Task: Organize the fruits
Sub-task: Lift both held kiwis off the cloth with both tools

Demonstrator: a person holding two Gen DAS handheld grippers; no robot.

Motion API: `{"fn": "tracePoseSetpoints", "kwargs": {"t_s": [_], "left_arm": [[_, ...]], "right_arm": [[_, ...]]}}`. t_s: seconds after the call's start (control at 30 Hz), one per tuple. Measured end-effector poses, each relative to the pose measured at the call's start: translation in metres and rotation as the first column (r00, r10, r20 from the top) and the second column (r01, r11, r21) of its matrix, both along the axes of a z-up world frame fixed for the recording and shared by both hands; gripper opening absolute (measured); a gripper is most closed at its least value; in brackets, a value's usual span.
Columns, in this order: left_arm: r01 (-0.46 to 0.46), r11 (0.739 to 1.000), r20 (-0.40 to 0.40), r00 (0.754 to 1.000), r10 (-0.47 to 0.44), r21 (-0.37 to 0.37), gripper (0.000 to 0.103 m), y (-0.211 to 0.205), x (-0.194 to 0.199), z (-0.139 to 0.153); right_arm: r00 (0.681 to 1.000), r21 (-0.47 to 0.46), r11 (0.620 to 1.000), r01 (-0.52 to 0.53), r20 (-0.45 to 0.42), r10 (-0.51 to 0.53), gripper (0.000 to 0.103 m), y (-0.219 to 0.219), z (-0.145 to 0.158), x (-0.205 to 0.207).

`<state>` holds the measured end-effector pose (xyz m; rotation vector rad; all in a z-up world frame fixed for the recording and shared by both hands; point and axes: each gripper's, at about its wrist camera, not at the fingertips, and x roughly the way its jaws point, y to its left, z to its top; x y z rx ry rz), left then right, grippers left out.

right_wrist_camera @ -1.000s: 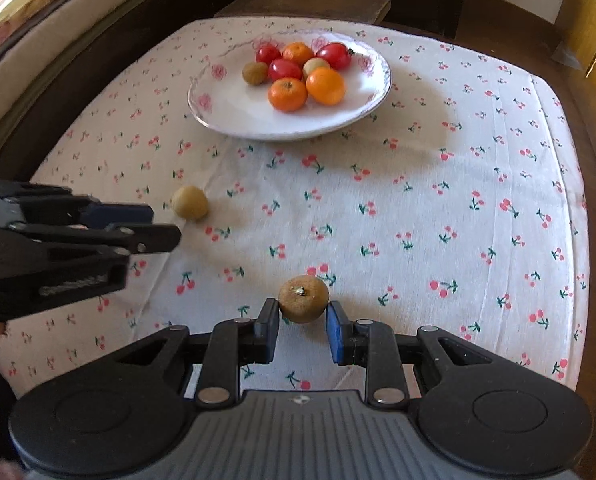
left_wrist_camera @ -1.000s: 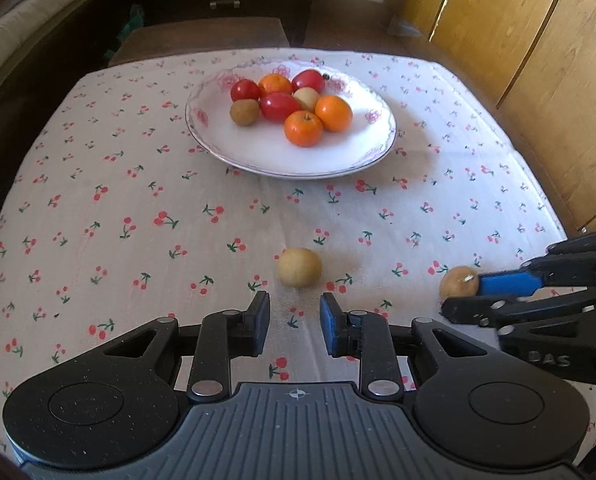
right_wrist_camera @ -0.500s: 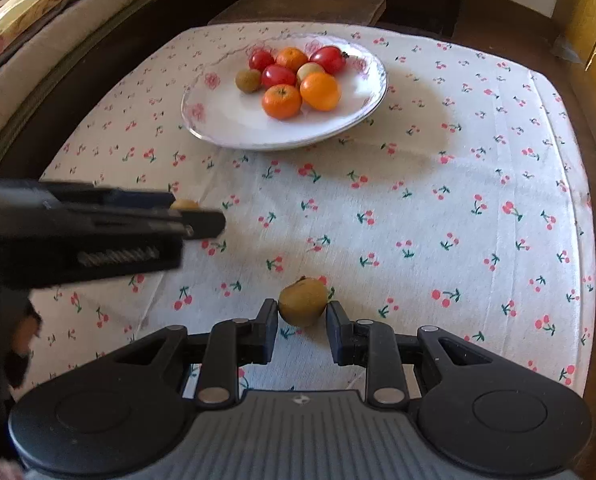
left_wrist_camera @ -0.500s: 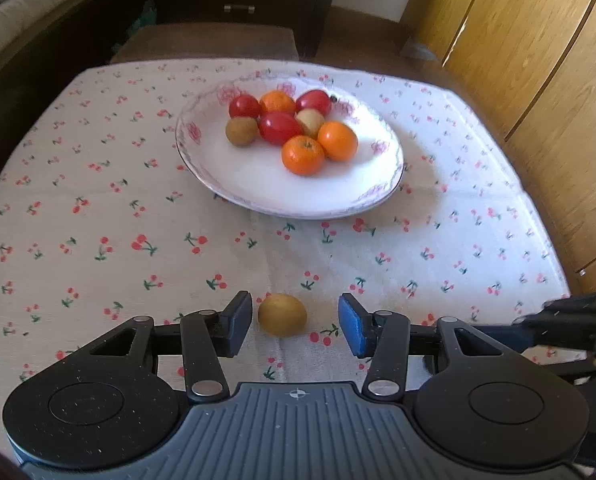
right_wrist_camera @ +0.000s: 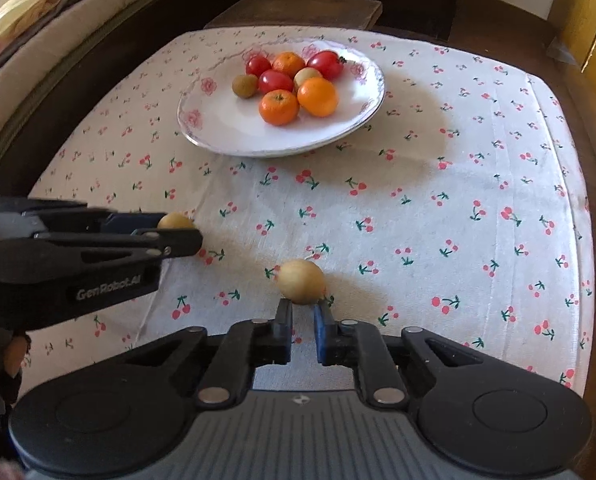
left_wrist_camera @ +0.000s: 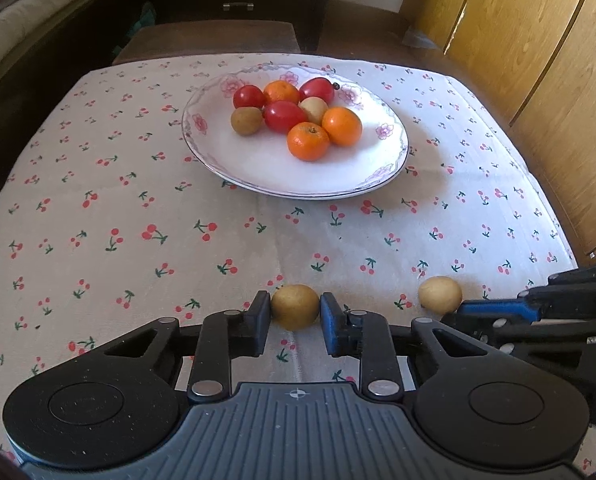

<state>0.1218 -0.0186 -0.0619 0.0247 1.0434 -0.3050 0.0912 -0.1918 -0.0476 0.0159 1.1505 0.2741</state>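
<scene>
Pinching a brown fruit squarely between its pads, the left gripper has it low on the near cloth. The right gripper is nearly closed just behind the yellowish fruit, which sits ahead of its tips, unheld; the plate lies far, straight ahead.

The left tool covers most of a yellow-brown fruit; the bed at upper left is cut off.
</scene>
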Motion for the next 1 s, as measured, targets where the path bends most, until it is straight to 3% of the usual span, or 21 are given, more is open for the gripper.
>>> {"fn": "tracePoseSetpoints", "kwargs": {"t_s": [0.4, 0.67, 0.93, 1.0], "left_arm": [[-0.008, 1.000, -0.010, 1.000, 0.008, -0.021, 0.034, 0.006, 0.000, 0.003], [0.016, 1.000, -0.014, 1.000, -0.016, -0.016, 0.035, 0.002, -0.002, 0.002], [0.049, 0.996, 0.024, 0.998, -0.051, 0.076, 0.035, -0.003, -0.005, 0.000], [0.059, 0.994, 0.033, 0.998, -0.062, 0.090, 0.035, -0.005, -0.006, 0.000]], "right_arm": [[0.997, 0.120, 0.989, 0.081, 0.005, -0.082, 0.015, -0.023, 0.018, 0.007], [1.000, 0.102, 0.995, 0.007, -0.019, -0.005, 0.033, -0.003, 0.007, 0.013], [0.998, -0.009, 0.998, -0.055, -0.021, 0.055, 0.033, 0.015, -0.008, 0.014], [0.998, -0.021, 0.998, -0.053, -0.016, 0.053, 0.028, 0.017, -0.008, 0.014]]}}
